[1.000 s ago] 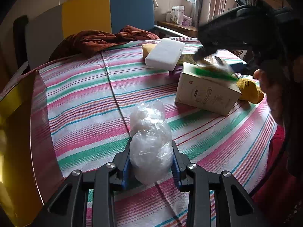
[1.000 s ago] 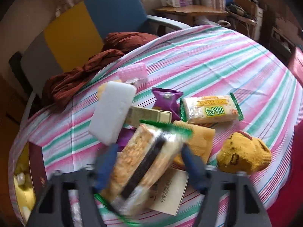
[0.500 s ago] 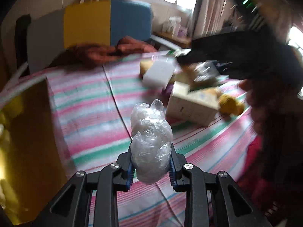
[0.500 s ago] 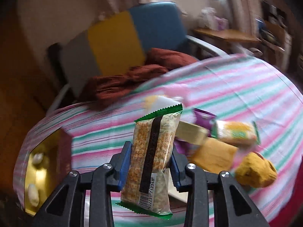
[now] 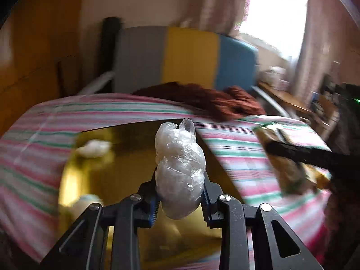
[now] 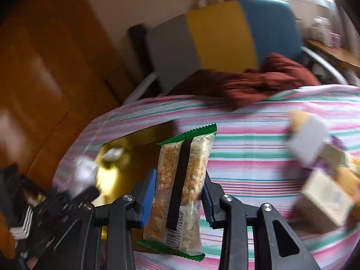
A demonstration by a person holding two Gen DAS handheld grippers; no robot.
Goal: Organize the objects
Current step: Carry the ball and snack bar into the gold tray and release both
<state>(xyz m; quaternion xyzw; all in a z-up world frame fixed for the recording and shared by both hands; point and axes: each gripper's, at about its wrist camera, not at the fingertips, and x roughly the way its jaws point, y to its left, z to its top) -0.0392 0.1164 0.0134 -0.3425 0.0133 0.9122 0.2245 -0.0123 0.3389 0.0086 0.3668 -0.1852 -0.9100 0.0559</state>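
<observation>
I've got the left gripper pinching a crumpled clear plastic bag, blue pads pressed into both its sides; the bag stands upright, knotted top up, held in the air in front of the gold box. The box lies open on the near left of the striped tablecloth. Its inside is shiny gold foil. In it: one whitish wad at the far left corner, and another pale lump at the near left, too blurred to name.

The right gripper pinches a snack bar by its middle. The wrapper is clear with green serrated ends, a black seam strip and a barcode at the lower end; grainy puffed filling shows through. Its jaws are easing open slightly, though the right pad sits against the wrapper and the bar hangs upright between them, just right of the box.

In the right view the left gripper is low at left, right beside the box's near edge, so both tools crowd the same opening.

Far side: a crumpled rust-brown cloth draped over the table edge, and behind it a chair with grey, yellow and blue panels. At right on the cloth is a blurred pile: a white block, a pale carton, a purple wrapper. A wooden cabinet stands far left.
</observation>
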